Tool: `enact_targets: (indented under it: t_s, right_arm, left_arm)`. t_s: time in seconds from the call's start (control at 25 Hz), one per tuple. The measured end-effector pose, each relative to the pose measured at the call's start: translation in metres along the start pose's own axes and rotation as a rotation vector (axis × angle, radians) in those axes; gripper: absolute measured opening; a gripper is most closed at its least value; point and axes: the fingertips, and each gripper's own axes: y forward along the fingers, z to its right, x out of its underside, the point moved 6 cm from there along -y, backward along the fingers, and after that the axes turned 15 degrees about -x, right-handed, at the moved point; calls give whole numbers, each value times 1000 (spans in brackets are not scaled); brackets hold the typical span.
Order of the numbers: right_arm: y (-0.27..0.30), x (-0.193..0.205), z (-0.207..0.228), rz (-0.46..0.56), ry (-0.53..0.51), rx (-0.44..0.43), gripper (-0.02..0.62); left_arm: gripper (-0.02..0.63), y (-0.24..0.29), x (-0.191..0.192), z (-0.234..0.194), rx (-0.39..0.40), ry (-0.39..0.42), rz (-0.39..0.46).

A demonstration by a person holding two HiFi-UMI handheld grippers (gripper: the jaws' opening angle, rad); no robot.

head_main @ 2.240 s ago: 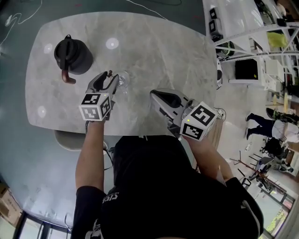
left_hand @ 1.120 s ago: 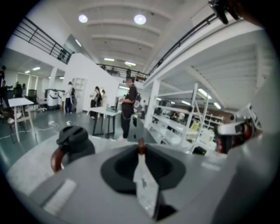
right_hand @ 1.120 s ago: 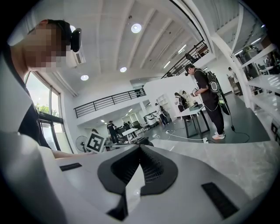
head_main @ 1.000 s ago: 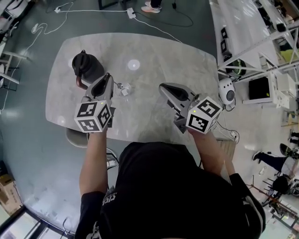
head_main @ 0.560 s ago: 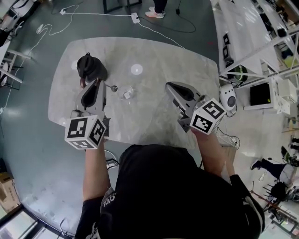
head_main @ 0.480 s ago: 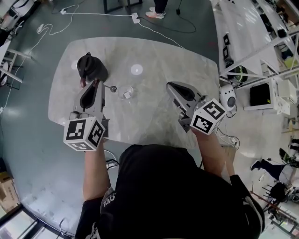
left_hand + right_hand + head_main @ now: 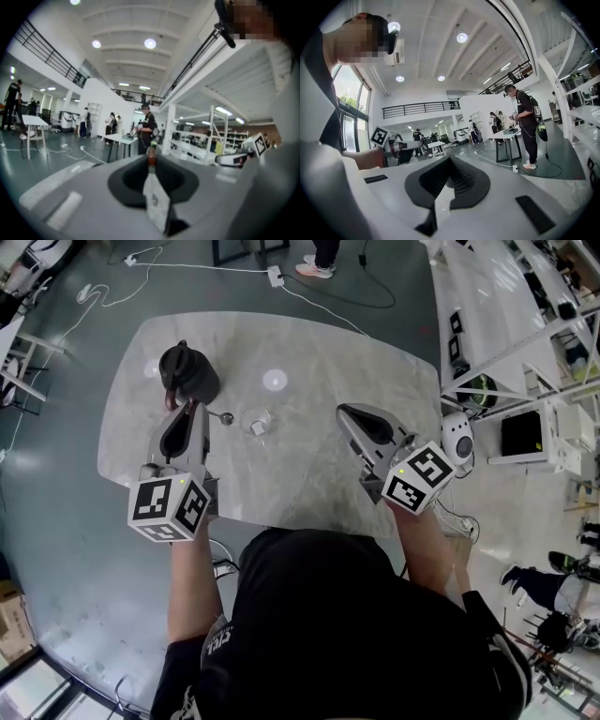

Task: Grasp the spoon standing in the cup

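— Two tongs: what has each got?
— The left gripper point(image 7: 194, 407) is pinched on the spoon point(image 7: 224, 416). Its own view shows a thin stem with a brownish tip standing between jaws that are nearly together. The right gripper point(image 7: 450, 160) has its jaws together on nothing, right of centre in the head view.
— So the spoon is out of the cup?
— I judge so. A rounded end shows just beside the left gripper's tip, left of centre in the head view, apart from the cup point(image 7: 255, 422). It is tiny there, so I may be misreading which end that is.
— How to do this step well?
— Hold the pinch firm, since a thin stem can pivot between the pads. Lift clear of the cup's rim so it isn't tipped, and mind the kettle point(image 7: 187, 371) close by at upper left.
— And around them?
— A pale marbled table point(image 7: 328, 352) stands on a dark floor point(image 7: 56, 549). Cables point(image 7: 187, 266) run along the top edge and white shelving point(image 7: 497, 306) is at upper right. Both gripper views tilt up to a high ceiling with round lamps, and people stand at desks far back.
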Motion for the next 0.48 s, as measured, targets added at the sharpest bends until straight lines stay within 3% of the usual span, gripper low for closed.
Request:
enact_targets:
  t_s: [0.48]
  right_arm:
    - [3,-2,-2,-10,-7,-11,-9]
  left_arm:
    - [49,1,0,3,7,-3,-7]
